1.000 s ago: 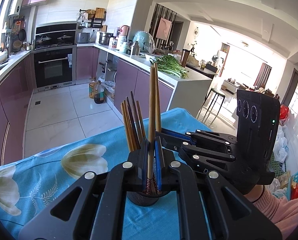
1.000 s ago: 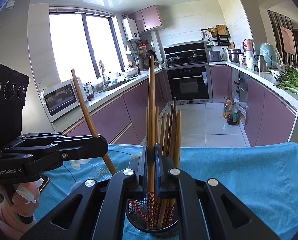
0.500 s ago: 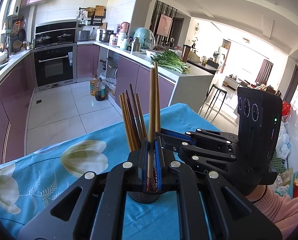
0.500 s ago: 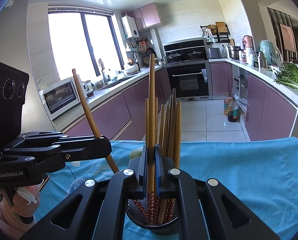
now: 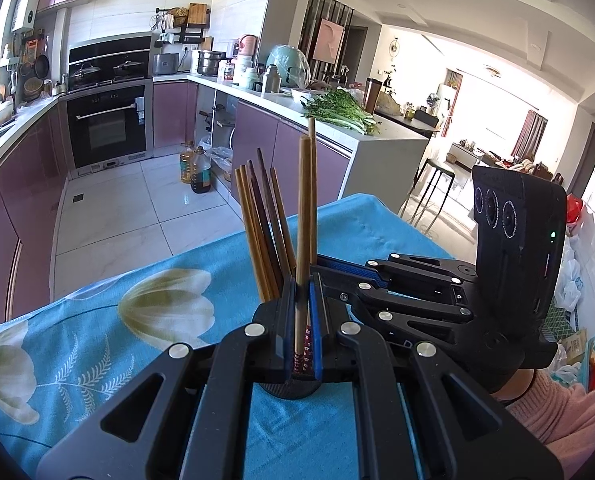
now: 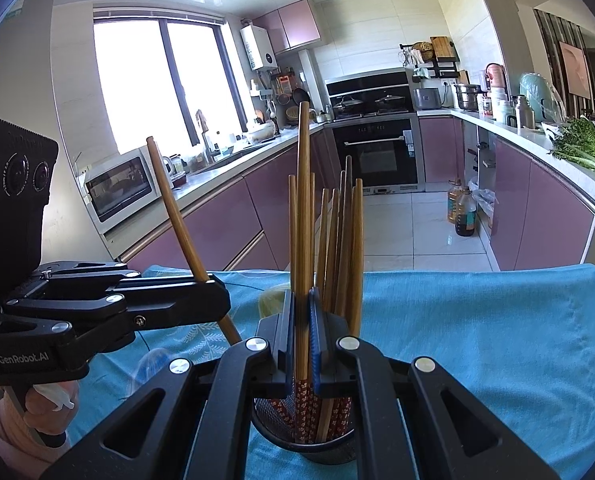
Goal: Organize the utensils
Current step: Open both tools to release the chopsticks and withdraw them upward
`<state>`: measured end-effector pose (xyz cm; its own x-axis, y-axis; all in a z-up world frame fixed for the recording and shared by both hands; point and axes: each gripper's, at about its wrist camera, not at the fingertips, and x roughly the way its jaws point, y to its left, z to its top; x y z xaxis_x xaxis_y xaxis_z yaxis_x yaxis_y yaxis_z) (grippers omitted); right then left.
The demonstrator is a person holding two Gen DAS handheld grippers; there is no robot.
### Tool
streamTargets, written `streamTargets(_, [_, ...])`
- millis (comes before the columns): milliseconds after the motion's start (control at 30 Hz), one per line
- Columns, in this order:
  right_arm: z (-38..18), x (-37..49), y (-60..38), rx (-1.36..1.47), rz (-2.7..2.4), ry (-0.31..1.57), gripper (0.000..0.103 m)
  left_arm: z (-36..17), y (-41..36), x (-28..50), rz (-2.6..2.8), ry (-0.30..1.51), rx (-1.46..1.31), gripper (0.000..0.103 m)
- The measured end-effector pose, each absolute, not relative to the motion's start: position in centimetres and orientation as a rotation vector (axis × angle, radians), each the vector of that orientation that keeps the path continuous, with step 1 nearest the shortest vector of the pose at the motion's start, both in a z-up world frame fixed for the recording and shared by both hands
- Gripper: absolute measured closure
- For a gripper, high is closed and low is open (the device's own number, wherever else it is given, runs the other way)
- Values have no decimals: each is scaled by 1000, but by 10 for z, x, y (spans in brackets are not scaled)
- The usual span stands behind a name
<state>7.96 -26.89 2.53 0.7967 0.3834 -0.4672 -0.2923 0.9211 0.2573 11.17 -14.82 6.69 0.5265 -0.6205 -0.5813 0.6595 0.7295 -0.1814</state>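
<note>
The left gripper [image 5: 302, 312] is clamped on one chopstick [image 5: 303, 216], and the right gripper [image 6: 302, 334] pinches another chopstick [image 6: 303, 208]; both sticks stand over the black mesh holder [image 6: 321, 446] on the teal cloth [image 6: 477, 332], more chopsticks [image 6: 343, 240] bunched just behind

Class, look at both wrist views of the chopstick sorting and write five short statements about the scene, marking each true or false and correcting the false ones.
1. Each hand-held gripper is shut on one wooden chopstick. True: left hand-held gripper and right hand-held gripper.
2. The black mesh holder is empty. False: it holds a bundle of brown chopsticks.
3. The holder stands on a blue flower-print tablecloth. True.
4. The chopstick in the left gripper stands upright in the right wrist view. False: it tilts.
5. Green leafy vegetables lie on the floor. False: on the white counter.
</note>
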Motion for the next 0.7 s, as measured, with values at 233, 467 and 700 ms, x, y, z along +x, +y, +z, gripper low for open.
streamTargets(233, [19,79,-268,175,363,555,97,61,-152,109,-768,691,79,95])
streamTargets(467, [13,81,-266,168,366,576,97,56,-154,112,-762,700,83,95])
streamTargets(700, [9,83,-264,171,367,592,97,50,-157,120,-757,725,73,96])
